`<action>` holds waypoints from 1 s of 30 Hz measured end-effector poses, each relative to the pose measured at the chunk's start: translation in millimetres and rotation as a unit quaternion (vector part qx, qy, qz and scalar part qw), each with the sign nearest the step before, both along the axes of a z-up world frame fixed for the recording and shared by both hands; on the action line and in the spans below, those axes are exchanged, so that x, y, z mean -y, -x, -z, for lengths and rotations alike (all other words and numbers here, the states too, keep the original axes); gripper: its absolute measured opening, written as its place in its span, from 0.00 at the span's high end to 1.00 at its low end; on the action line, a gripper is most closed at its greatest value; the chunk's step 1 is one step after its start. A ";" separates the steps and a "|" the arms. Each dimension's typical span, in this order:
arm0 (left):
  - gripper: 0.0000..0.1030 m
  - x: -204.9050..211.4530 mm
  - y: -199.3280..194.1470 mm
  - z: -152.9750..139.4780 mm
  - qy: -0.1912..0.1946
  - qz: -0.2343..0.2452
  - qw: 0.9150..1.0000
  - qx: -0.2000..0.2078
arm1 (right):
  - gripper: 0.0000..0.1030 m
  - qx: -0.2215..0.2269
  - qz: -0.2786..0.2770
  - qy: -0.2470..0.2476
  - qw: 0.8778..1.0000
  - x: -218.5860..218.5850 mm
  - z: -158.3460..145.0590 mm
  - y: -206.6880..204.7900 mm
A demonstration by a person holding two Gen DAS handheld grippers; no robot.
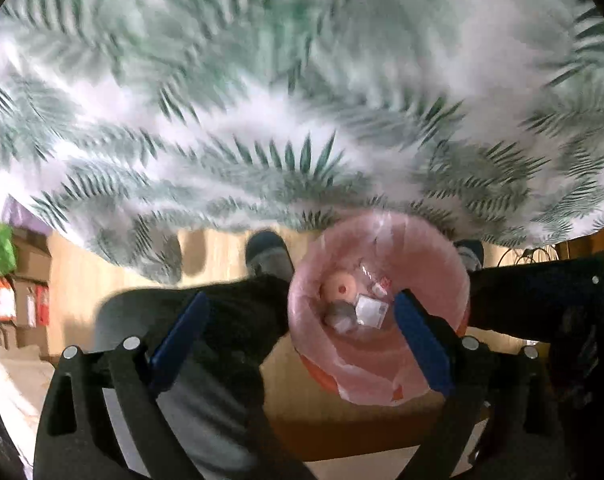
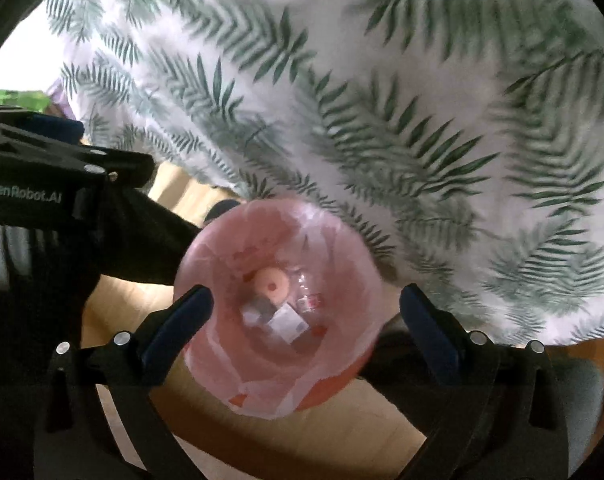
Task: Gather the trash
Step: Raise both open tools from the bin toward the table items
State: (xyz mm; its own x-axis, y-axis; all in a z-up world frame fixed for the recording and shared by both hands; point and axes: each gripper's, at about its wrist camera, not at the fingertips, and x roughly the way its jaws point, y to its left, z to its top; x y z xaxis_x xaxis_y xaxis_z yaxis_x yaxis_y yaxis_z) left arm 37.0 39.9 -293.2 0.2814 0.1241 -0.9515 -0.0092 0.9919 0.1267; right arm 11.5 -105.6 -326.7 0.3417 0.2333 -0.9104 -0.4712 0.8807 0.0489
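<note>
Right gripper (image 2: 304, 304): fingers spread, empty, straddling pink-lined trash bin (image 2: 342, 240) on wooden floor (image 2: 342, 412). Left gripper (image 1: 302, 308): likewise released. Fern-print bedspread (image 2: 382, 100) edge borders bin's far side (wrappers, bottle inside).

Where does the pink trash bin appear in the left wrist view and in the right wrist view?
Left wrist: pink trash bin lower right of centre, beside the right blue finger.
Right wrist: the bin low centre, between the two fingers.
Shared landmark: the fern-print cloth behind the bin.
</note>
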 end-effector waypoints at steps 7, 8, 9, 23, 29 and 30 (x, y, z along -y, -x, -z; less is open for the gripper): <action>0.07 2.1 19.2 -114.4 0.005 0.000 0.994 0.107 | 0.06 0.076 0.022 -0.023 0.997 21.1 -97.6 13.9; 0.06 1.9 21.8 -128.6 0.005 0.001 0.993 0.121 | 0.06 0.088 0.025 -0.026 0.995 24.1 -114.8 16.0; 0.06 2.3 24.5 -143.2 0.005 0.001 0.991 0.136 | 0.06 0.102 0.028 -0.031 0.994 26.4 -132.9 17.0; 0.05 22.5 73.8 -277.6 -0.006 0.025 0.957 0.288 | 0.06 0.209 0.045 -0.065 0.975 49.9 -262.6 50.6; 0.05 23.3 82.5 -290.0 -0.003 0.025 0.953 0.302 | 0.06 0.237 0.047 -0.070 0.968 49.6 -284.5 59.7; 0.05 23.1 82.3 -291.1 -0.004 0.024 0.953 0.303 | 0.06 0.240 0.048 -0.073 0.967 50.3 -288.1 60.9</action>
